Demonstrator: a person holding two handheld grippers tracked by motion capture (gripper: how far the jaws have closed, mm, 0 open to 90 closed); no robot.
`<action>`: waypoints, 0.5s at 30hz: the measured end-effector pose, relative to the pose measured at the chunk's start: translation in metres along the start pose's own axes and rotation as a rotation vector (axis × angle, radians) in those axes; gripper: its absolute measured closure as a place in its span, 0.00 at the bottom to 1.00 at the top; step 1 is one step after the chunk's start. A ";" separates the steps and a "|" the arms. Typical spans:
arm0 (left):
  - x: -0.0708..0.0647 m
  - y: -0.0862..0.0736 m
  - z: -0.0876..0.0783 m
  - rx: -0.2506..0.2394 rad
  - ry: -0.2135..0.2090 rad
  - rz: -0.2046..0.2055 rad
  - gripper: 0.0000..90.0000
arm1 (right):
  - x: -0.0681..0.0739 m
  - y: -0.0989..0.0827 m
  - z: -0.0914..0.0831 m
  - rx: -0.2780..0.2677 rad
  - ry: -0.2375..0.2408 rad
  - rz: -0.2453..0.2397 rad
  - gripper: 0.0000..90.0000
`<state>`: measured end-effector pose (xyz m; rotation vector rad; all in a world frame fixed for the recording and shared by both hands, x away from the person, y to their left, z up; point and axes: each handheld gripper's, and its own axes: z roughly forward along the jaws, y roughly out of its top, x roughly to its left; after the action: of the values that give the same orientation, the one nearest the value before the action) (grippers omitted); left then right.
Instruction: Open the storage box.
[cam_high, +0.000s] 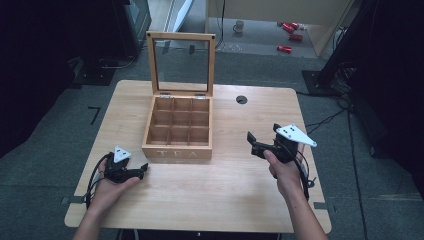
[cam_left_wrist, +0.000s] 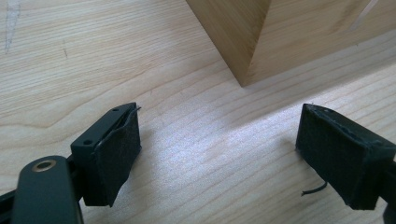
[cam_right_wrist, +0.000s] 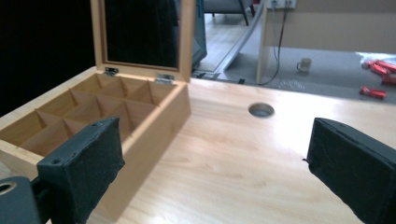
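High view shows the left gripper (cam_high: 143, 168) low by the table's near left edge, held in the left hand (cam_high: 111, 187), with its jaws wide apart and nothing between them. Its tips sit just beside the front left corner of the wooden tea box (cam_high: 178, 128). Across the table (cam_high: 225, 195), the right gripper (cam_high: 251, 140) is held up in the right hand (cam_high: 284, 170), and its jaws are spread too and hold nothing. That box stands in the middle of the table with its glass lid (cam_high: 181, 62) up and nine bare little compartments inside. Behind the box is a round hole (cam_high: 241, 99) in the tabletop. Farther back, on the floor, are a mug (cam_high: 239, 26) and some red things (cam_high: 289, 35).
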<state>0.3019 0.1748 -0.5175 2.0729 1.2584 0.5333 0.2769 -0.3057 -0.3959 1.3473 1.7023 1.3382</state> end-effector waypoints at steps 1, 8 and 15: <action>0.000 0.000 0.000 0.000 0.000 0.000 0.16 | -0.003 -0.004 -0.003 0.002 -0.009 0.001 0.04; 0.000 0.000 0.000 0.000 0.001 0.001 0.16 | -0.021 -0.036 -0.018 0.033 -0.094 -0.019 0.04; 0.000 0.000 0.000 0.000 0.001 0.000 0.16 | -0.043 -0.076 -0.031 0.086 -0.174 -0.038 0.04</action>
<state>0.3015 0.1748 -0.5174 2.0729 1.2591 0.5337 0.2368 -0.3559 -0.4630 1.4279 1.6747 1.1043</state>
